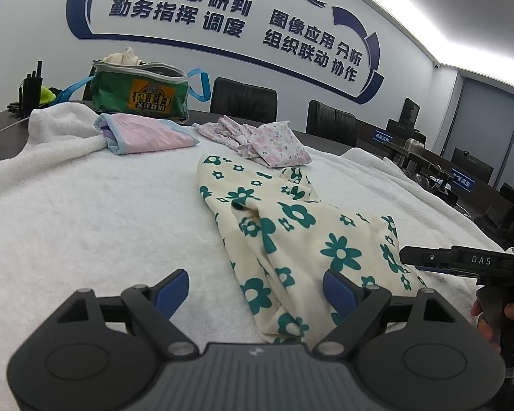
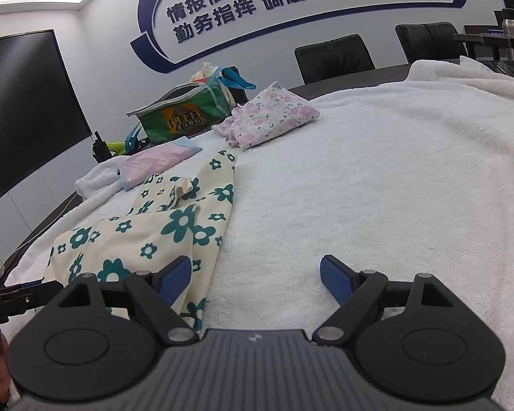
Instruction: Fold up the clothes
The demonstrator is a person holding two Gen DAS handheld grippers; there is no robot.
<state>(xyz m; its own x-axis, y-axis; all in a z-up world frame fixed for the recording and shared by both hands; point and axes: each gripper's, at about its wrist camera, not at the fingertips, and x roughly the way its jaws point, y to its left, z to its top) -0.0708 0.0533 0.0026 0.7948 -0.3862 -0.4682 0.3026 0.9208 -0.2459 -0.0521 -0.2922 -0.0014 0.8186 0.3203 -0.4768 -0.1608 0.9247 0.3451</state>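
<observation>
A cream garment with teal flowers (image 1: pixel 291 233) lies crumpled on the white towel (image 1: pixel 102 226); the right wrist view shows the same garment (image 2: pixel 147 233) at lower left. My left gripper (image 1: pixel 257 287) stands open just before its near edge, the right blue pad over the cloth, nothing pinched. My right gripper (image 2: pixel 255 277) is open over the towel (image 2: pixel 359 188), its left pad at the garment's right edge. A folded pink-and-blue cloth (image 1: pixel 147 133) and a folded pink floral garment (image 1: pixel 274 144) lie farther back. The right gripper's finger (image 1: pixel 455 260) shows at the left view's right edge.
A green zip bag (image 1: pixel 140 92) with cloth in it stands on the dark table behind the towel. Black office chairs (image 1: pixel 243 99) line the far side under a wall with blue lettering. Radios (image 1: pixel 31 89) stand at back left. A large dark screen (image 2: pixel 24 109) hangs left.
</observation>
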